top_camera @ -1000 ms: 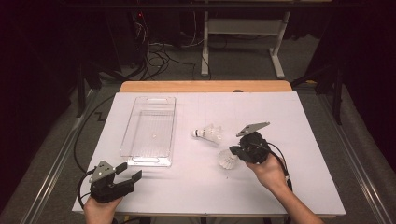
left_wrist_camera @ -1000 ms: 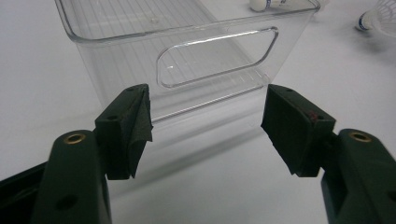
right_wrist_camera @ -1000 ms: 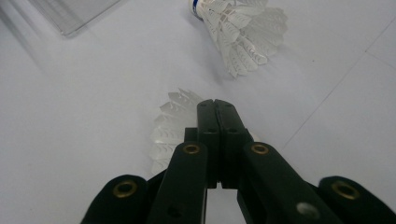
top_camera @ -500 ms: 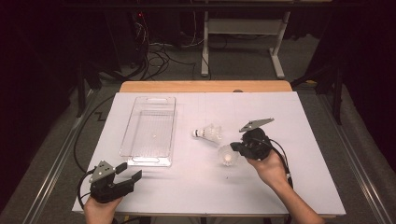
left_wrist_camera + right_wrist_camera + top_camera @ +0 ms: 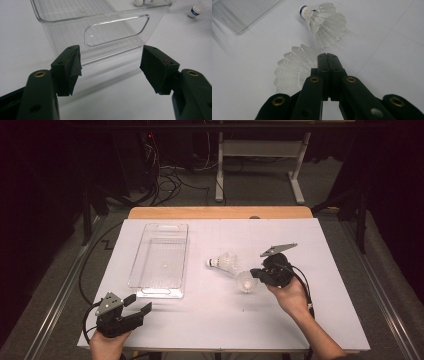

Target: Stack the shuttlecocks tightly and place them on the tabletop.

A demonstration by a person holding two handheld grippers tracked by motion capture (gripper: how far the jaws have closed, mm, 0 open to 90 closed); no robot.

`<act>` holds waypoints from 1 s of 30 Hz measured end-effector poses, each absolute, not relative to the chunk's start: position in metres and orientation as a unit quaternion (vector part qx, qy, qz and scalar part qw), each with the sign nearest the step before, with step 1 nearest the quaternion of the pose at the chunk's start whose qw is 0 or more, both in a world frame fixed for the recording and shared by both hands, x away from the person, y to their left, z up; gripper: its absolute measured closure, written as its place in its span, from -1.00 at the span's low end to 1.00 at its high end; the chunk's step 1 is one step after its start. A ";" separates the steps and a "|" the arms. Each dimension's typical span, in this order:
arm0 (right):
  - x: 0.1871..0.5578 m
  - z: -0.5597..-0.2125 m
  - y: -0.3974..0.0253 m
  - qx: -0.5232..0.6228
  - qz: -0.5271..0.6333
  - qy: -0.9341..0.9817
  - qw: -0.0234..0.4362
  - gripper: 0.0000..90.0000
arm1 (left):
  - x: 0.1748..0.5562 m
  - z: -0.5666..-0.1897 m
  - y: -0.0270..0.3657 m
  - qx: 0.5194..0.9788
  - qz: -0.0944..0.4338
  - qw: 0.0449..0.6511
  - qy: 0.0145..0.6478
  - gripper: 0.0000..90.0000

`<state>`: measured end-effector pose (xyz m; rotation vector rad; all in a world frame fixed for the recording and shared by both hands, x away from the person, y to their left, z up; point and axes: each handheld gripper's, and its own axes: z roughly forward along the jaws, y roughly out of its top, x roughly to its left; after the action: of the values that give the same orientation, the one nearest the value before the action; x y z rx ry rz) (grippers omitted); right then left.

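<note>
Right gripper (image 5: 327, 56) pinched on feather skirt of shuttlecock (image 5: 245, 282), just lifted beside second shuttlecock (image 5: 223, 262). Left gripper (image 5: 111, 61) wide, idle before clear bin (image 5: 161, 260). Next likely: carry to bin, release inside.

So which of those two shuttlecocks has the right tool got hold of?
The nearer one, its feather skirt pinched by the right tool. The other shuttlecock lies free on its side beyond, blue-banded cork showing.

Your bin (image 5: 105, 30): clear glossy ribbed plastic | your shuttlecocks (image 5: 324, 21) (image 5: 293, 70): white, translucent feathered skirts | your table sheet (image 5: 325, 320): matt white, smooth | gripper pads (image 5: 72, 67): matt black, brass rivets
</note>
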<state>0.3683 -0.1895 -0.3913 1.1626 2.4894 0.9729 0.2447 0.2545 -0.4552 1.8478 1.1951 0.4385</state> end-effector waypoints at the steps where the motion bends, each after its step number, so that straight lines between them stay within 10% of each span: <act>1: 0.369 -0.391 -0.190 0.396 0.331 0.849 0.114 1.00 | 0.245 -0.455 0.255 0.742 0.176 0.434 0.480 -0.25; 30: 0.380 -0.400 -0.210 0.427 0.315 0.838 0.129 0.92 | 0.245 -0.455 0.254 0.742 0.175 0.435 0.479 -0.26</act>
<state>0.3802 -0.2102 -0.4001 1.2405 2.4364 0.9170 0.2452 0.2543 -0.4555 1.8481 1.1932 0.4345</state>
